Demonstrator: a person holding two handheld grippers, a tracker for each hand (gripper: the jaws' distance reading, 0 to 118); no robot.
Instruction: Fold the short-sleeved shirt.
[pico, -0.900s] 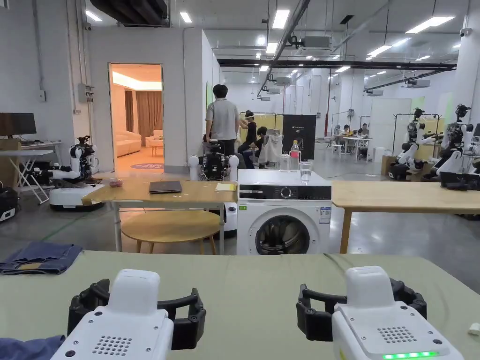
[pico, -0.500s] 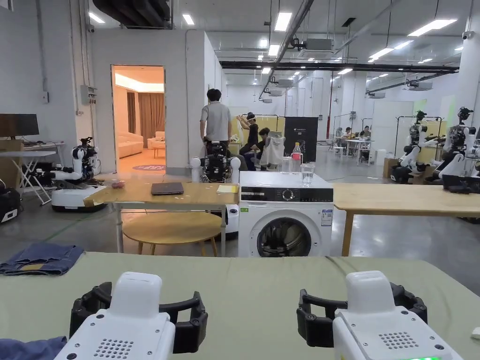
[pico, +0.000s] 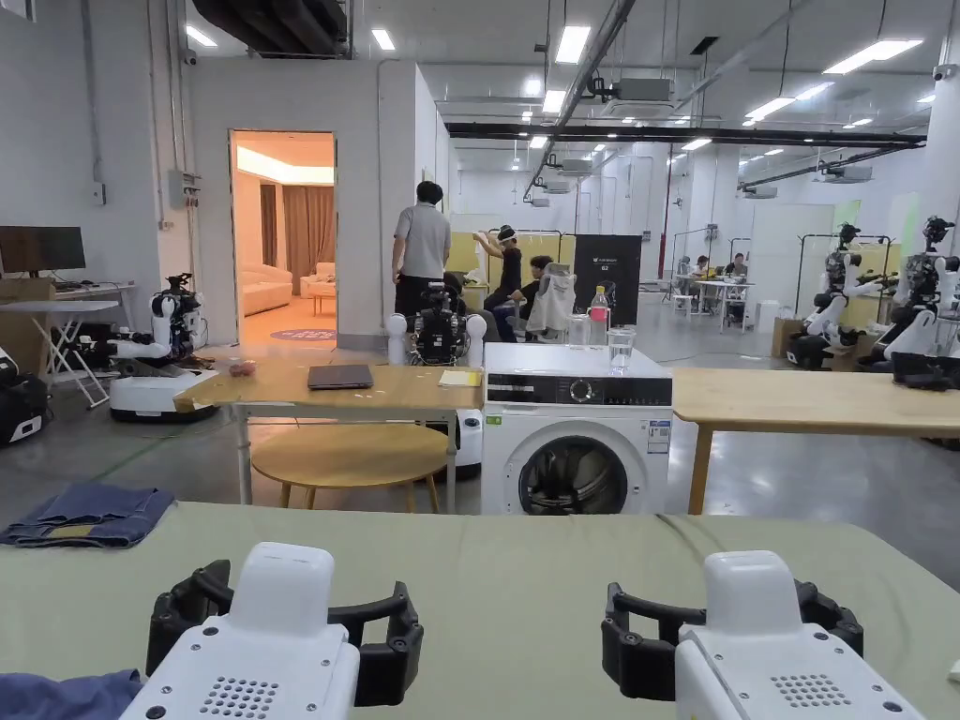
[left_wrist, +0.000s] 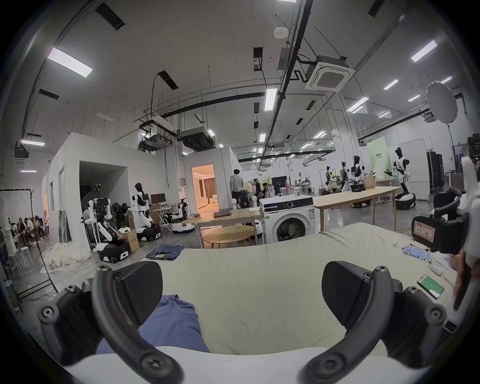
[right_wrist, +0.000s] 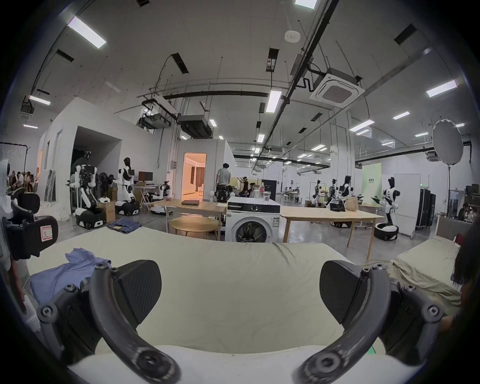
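Over the green-covered table (pico: 506, 572) both grippers sit side by side, low in the head view, pointing away from the person. Versus 0.9 s ago: whole scene has slid slightly right and down in frame, so that's head camera motion. Grippers keep the same spacing and the same pose; nothing on the table has moved. The green light seen on the right unit earlier is now out of frame.

Left gripper (left_wrist: 241, 293): jaws spread wide, nothing between them. Right gripper (right_wrist: 240, 291): jaws spread wide too, bare cloth between them.

Blue short-sleeved shirt (left_wrist: 171, 327) lies crumpled on the table at the near left corner. In the left gripper view it sits just under and beside the left jaw, reaching partway into the gap, not pinched. In the right gripper view the shirt is off to the left of that gripper's left jaw, partly behind it, well apart from the right jaw. In the head view a bit of it shows at the bottom left edge.

Folded jeans (pico: 84, 516) rest at the far left corner. Phone (left_wrist: 430, 285) lies on the table's right side.
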